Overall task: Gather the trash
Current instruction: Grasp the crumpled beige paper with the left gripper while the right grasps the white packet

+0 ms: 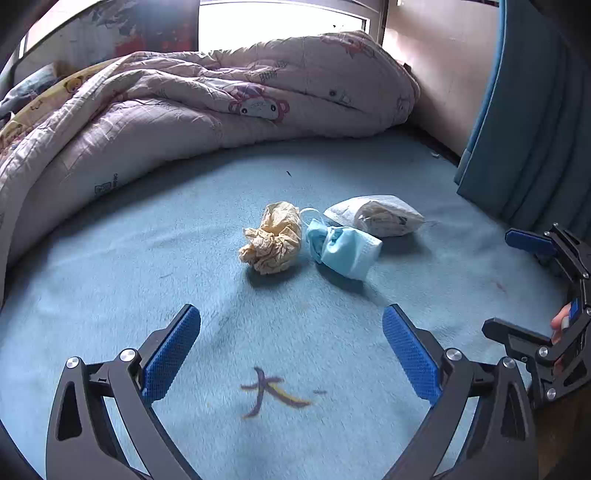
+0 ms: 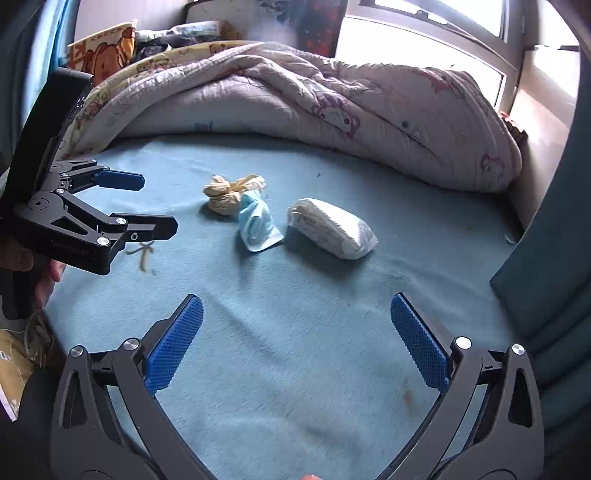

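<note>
Three pieces of trash lie together on the blue bed sheet (image 1: 147,280): a crumpled yellow paper (image 1: 271,238), a blue face mask (image 1: 343,247) touching it, and a white plastic packet (image 1: 376,214) to the right. The right wrist view shows the same paper (image 2: 225,195), mask (image 2: 256,223) and packet (image 2: 332,227). My left gripper (image 1: 291,317) is open and empty, short of the trash. My right gripper (image 2: 297,306) is open and empty, also short of it. The left gripper shows in the right wrist view (image 2: 159,203) at left; the right gripper shows in the left wrist view (image 1: 498,280) at right.
A rumpled pink quilt (image 1: 207,103) lies along the far side of the bed, with a cartoon pillow (image 2: 107,51) behind it. A blue curtain (image 1: 535,122) hangs at the right. A window (image 1: 280,22) is behind the bed.
</note>
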